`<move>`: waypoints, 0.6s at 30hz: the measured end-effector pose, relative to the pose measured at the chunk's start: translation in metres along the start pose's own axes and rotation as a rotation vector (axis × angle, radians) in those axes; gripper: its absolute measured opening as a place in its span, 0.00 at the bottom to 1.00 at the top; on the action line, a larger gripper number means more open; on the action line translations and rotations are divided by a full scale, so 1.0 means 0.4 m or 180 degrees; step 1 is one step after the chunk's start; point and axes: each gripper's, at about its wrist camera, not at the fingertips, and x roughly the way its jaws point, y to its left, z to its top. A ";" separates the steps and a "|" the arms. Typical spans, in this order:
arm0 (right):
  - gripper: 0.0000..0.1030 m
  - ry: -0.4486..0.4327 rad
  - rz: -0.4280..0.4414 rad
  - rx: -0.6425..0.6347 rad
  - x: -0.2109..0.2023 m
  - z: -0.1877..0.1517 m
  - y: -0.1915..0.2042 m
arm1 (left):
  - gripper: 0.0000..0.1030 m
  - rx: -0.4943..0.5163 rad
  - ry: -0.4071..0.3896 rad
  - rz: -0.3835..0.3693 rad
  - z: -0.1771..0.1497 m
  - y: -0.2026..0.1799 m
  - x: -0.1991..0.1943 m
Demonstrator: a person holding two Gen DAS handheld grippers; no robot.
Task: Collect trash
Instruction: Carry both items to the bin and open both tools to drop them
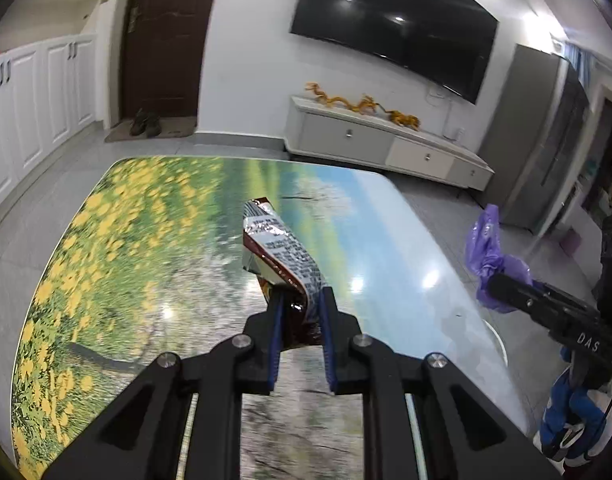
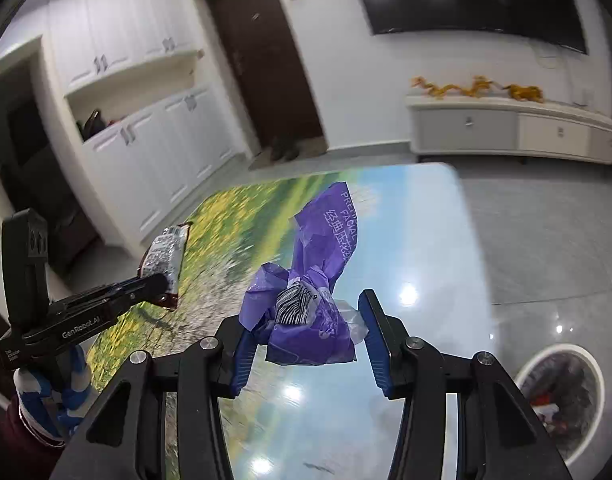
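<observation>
Left gripper (image 1: 299,312) clamped tight on the silver snack wrapper (image 1: 279,248). Right gripper (image 2: 306,332) half-closed on the crumpled purple tissue pack (image 2: 318,292). Waste bin (image 2: 524,368) sits below-right of the right gripper; carry both over its mouth before releasing, clear of the desk (image 2: 406,220).

Left wrist view: looks forward and downward along the left gripper (image 1: 301,304), close over the table (image 1: 125,240), facing the television (image 1: 394,24) wall beyond the fingertips.
Right wrist view: looks forward and downward along the right gripper (image 2: 306,320), close over the same table (image 2: 406,220), facing the dark door (image 2: 261,60) and white cabinets (image 2: 145,140).
Shared: table, door, television, low console; each view catches the other gripper at its side edge.
Bin (image 2: 562,396): right of the right gripper, right view only.
</observation>
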 end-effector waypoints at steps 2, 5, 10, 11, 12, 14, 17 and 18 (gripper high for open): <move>0.46 -0.0105 -0.0082 0.0100 -0.049 -0.011 -0.040 | 0.16 0.0091 0.0016 -0.0063 0.005 -0.047 -0.003; 0.46 -0.0261 -0.0236 0.0250 -0.121 -0.030 -0.106 | 0.16 0.0257 0.0046 -0.0144 0.011 -0.126 0.001; 0.46 -0.0477 -0.0586 0.0458 -0.221 -0.053 -0.234 | 0.16 0.0592 0.0105 -0.0339 0.022 -0.284 0.024; 0.46 -0.0502 -0.0655 0.0498 -0.241 -0.062 -0.257 | 0.16 0.0651 0.0121 -0.0380 0.024 -0.312 0.031; 0.46 -0.0523 -0.0719 0.0541 -0.255 -0.068 -0.282 | 0.16 0.0725 0.0147 -0.0432 0.025 -0.348 0.041; 0.47 -0.0552 -0.0869 0.0652 -0.282 -0.085 -0.340 | 0.16 0.0864 0.0213 -0.0532 0.025 -0.417 0.067; 0.47 -0.0578 -0.1038 0.0838 -0.309 -0.112 -0.422 | 0.16 0.1091 0.0314 -0.0673 0.016 -0.524 0.109; 0.47 -0.0582 -0.1086 0.0894 -0.315 -0.120 -0.448 | 0.16 0.1168 0.0352 -0.0721 0.011 -0.561 0.125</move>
